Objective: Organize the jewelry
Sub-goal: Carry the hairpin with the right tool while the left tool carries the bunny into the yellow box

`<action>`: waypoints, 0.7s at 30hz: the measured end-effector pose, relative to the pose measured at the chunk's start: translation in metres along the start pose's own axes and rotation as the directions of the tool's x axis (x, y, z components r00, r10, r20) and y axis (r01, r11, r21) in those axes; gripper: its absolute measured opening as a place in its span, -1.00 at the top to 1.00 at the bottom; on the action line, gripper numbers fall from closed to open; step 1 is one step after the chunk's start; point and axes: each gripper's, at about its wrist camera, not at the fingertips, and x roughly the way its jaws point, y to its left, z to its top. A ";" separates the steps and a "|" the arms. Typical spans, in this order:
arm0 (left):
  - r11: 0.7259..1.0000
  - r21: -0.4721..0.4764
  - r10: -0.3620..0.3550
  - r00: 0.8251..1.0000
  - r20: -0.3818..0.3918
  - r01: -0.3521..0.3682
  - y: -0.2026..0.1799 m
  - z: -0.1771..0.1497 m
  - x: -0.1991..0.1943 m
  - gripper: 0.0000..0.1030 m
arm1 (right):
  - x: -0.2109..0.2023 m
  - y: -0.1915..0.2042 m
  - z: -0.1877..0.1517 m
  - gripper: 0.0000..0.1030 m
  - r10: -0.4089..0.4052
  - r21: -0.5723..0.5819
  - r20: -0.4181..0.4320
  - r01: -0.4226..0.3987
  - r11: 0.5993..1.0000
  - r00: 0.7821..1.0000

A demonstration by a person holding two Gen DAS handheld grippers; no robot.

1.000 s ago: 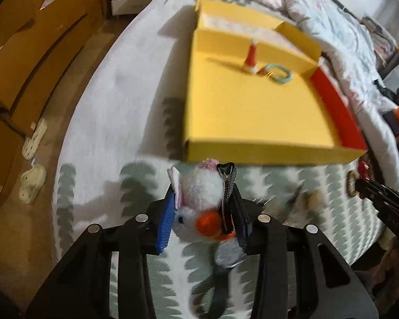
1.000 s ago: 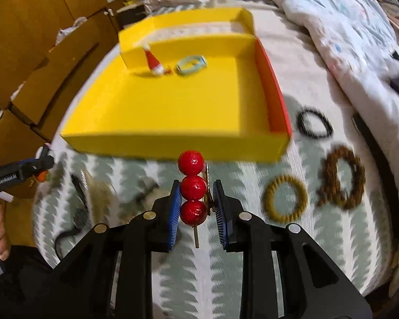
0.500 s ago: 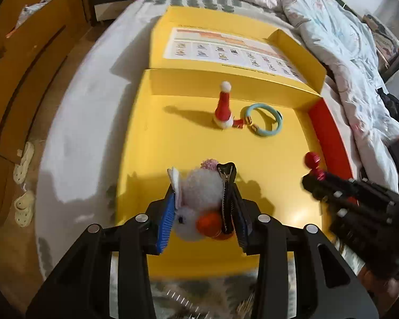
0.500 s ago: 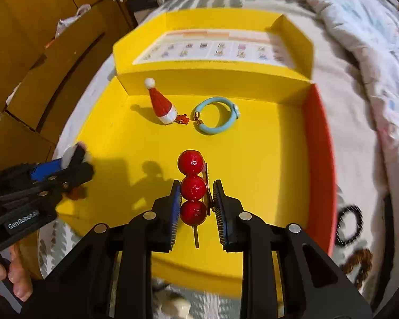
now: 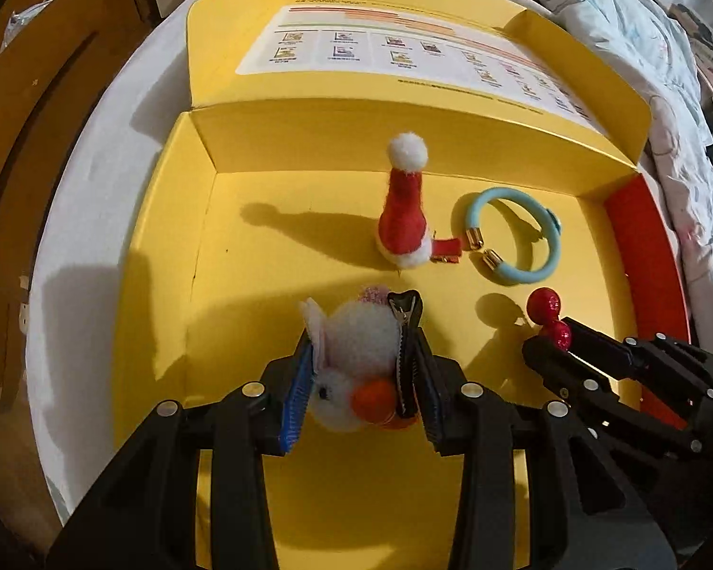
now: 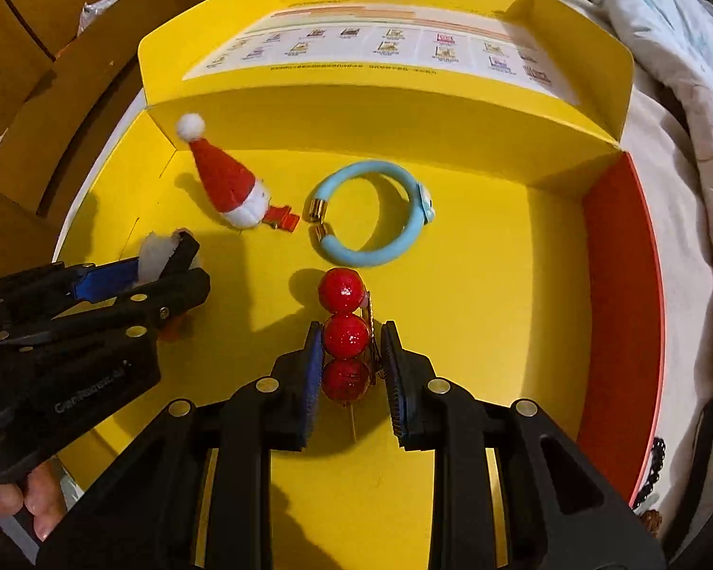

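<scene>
My left gripper (image 5: 363, 370) is shut on a white fluffy bunny hair clip (image 5: 356, 356) with an orange patch, held over the floor of the yellow box (image 5: 271, 285). My right gripper (image 6: 349, 361) is shut on a hair clip with three red balls (image 6: 344, 327), also over the box floor (image 6: 489, 285). Each gripper shows in the other's view: the right one (image 5: 554, 332) at right, the left one (image 6: 176, 261) at left. A Santa hat clip (image 5: 401, 218) and a light blue bracelet (image 5: 518, 237) lie near the box's back wall; they also show in the right wrist view (image 6: 228, 180) (image 6: 380, 218).
The box's open lid (image 6: 385, 47) with a printed sheet lies behind it. The box's right wall is red inside (image 6: 622, 294). A black bead bracelet (image 6: 653, 470) lies outside at right. Wooden drawers (image 5: 33, 95) stand at left, bedding (image 5: 679, 71) at right.
Both grippers have moved forward from over the bedspread to inside the yellow box, each still holding its clip. The Santa hat and blue bracelet now look much nearer.
</scene>
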 end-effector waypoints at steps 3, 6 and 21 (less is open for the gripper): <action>1.000 -0.002 0.001 1.000 -0.001 -0.001 -0.001 0.001 0.004 0.22 | 0.001 -0.001 0.003 0.50 -0.002 0.000 0.004 0.002 1.000 1.000; 1.000 0.008 0.014 1.000 0.006 -0.014 -0.004 -0.003 0.003 0.20 | -0.001 0.001 0.002 0.49 -0.014 -0.006 0.007 0.014 1.000 1.000; 1.000 -0.003 0.015 0.999 0.036 -0.015 -0.004 -0.005 -0.017 0.10 | -0.030 0.002 0.001 0.38 -0.046 0.010 0.059 0.045 0.999 0.997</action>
